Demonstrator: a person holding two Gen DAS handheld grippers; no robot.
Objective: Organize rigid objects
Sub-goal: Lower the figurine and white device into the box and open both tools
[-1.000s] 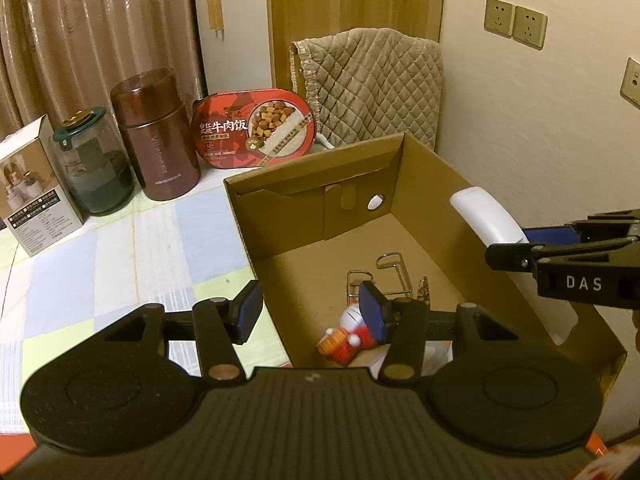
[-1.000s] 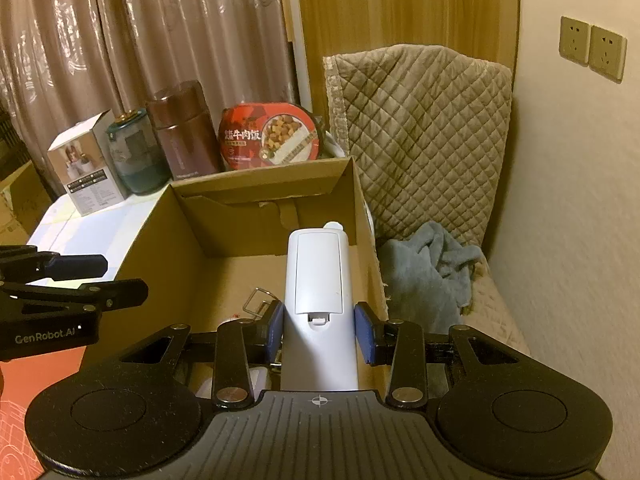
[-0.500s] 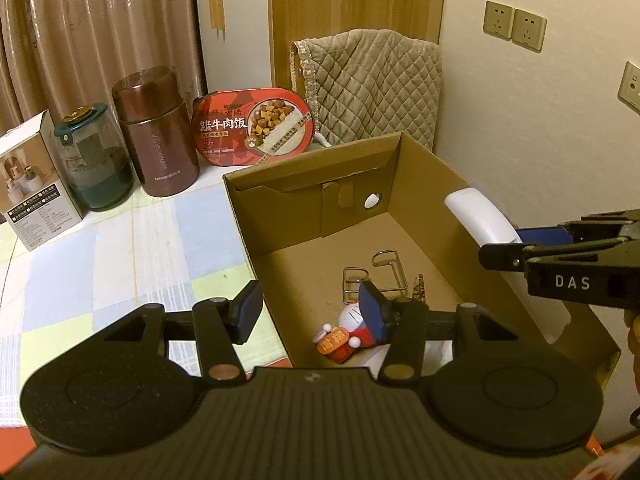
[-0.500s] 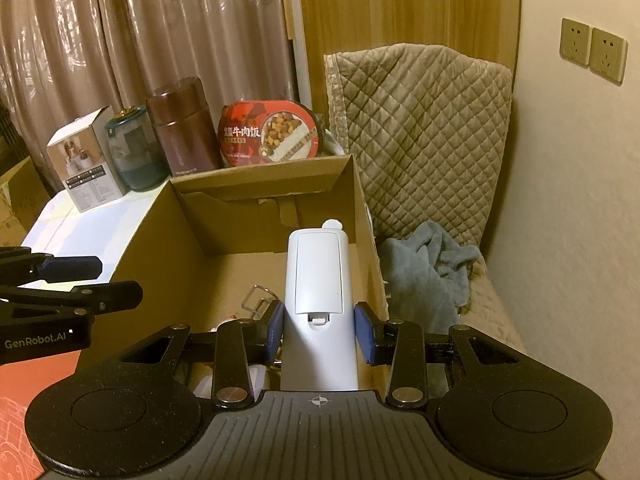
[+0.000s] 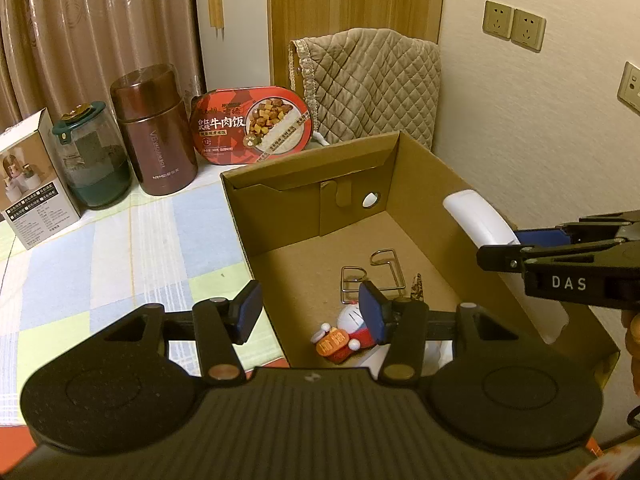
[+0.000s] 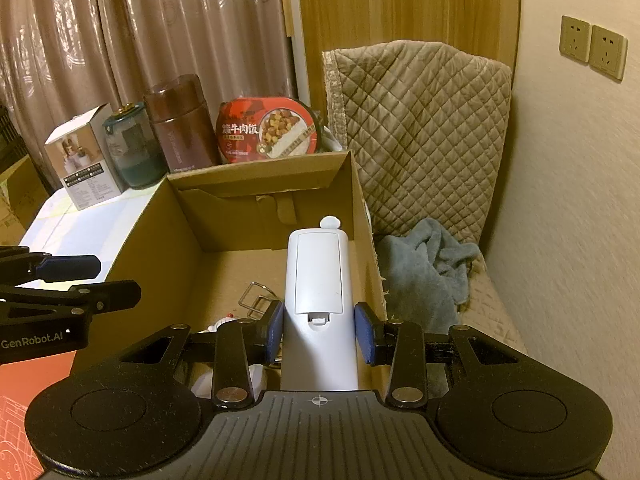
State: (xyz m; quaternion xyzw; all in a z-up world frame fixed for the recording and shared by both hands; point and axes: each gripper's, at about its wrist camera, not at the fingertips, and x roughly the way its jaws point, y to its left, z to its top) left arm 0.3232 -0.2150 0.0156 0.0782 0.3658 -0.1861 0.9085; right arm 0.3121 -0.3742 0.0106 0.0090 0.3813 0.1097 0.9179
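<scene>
White device is hanging over the box's 3 o'clock wall, the right gripper pinching it. Left gripper is hovering spread, empty, over the 9 o'clock wall; toy and wire rack are lying inside.

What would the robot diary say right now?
right hand-held gripper: holds white remote over cardboard box | left hand-held gripper: open, empty

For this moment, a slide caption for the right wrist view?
Right gripper holds a white remote-like device over the open cardboard box; left gripper waits empty.
</scene>
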